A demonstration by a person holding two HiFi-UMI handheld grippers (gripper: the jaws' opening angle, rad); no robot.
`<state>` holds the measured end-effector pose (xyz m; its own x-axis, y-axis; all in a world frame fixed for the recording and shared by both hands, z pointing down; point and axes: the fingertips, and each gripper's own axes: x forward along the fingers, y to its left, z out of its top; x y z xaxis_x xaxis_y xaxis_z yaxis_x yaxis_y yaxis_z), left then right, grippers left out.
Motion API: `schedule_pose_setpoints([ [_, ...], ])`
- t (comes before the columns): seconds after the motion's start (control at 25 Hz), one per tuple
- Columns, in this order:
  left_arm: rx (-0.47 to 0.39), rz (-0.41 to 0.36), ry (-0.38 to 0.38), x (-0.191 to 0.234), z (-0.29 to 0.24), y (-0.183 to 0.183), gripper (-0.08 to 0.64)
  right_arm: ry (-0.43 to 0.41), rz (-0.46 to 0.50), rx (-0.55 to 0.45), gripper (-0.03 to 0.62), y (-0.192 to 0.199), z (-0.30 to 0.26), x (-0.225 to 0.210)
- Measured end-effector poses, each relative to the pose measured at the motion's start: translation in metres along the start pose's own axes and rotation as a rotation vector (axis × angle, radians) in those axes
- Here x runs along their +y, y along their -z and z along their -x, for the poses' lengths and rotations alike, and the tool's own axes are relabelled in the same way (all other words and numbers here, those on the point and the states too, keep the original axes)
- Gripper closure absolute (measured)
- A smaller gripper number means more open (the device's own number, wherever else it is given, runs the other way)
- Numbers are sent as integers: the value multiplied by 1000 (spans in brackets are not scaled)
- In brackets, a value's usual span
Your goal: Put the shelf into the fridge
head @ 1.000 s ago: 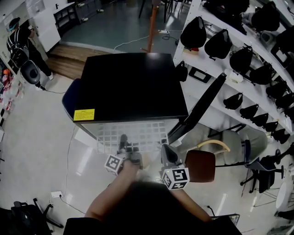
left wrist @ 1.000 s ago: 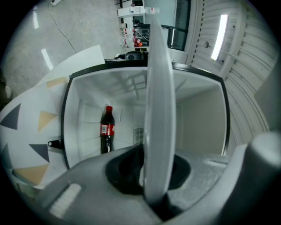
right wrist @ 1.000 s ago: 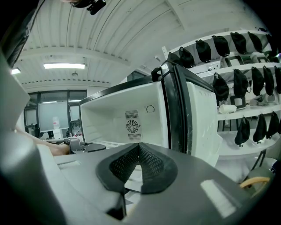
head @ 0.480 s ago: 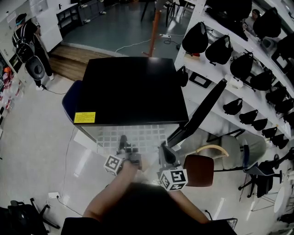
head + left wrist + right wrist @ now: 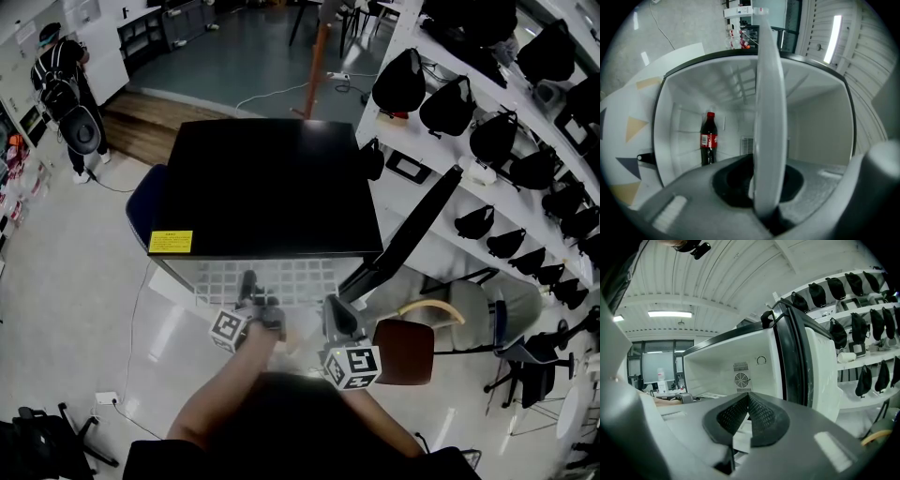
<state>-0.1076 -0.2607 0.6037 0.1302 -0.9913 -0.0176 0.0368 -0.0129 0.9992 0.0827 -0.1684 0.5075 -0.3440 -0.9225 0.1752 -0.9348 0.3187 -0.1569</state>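
Note:
The black fridge (image 5: 267, 187) stands in front of me with its door (image 5: 412, 225) swung open to the right. The white grid shelf (image 5: 272, 277) lies level at the fridge mouth, its far edge under the fridge top. My left gripper (image 5: 248, 289) is shut on the shelf's near edge, left of the middle. In the left gripper view the shelf (image 5: 768, 117) runs as a white band between the jaws of the left gripper (image 5: 761, 187), towards the white inside, where a cola bottle (image 5: 708, 138) stands. My right gripper (image 5: 336, 314) is shut on the shelf's near right edge (image 5: 740, 441).
A chair with a brown seat (image 5: 408, 342) stands just right of my right hand, below the open door. White racks with black bags (image 5: 487, 131) line the right side. A blue thing (image 5: 141, 202) sits left of the fridge. A person (image 5: 66, 75) stands far off at upper left.

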Motion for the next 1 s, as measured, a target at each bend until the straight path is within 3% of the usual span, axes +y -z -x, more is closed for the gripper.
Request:
schedule_pose_setpoints([
  [0.28,3,-11,2,-1,-8,0,523,-14,-9,3,592,3,-1,-1],
  [0.56,-7,-28,14,-4,-15,-2,525,-29,49,4,592,-2,-3,6],
  [0.8,-6,-27,16,-3,-19,0,525,0,48,38,592,4,-6,-2],
  [1.0,-7,-31,16,-5,-19,-4,523,-26,25,30,592,4,-5,5],
])
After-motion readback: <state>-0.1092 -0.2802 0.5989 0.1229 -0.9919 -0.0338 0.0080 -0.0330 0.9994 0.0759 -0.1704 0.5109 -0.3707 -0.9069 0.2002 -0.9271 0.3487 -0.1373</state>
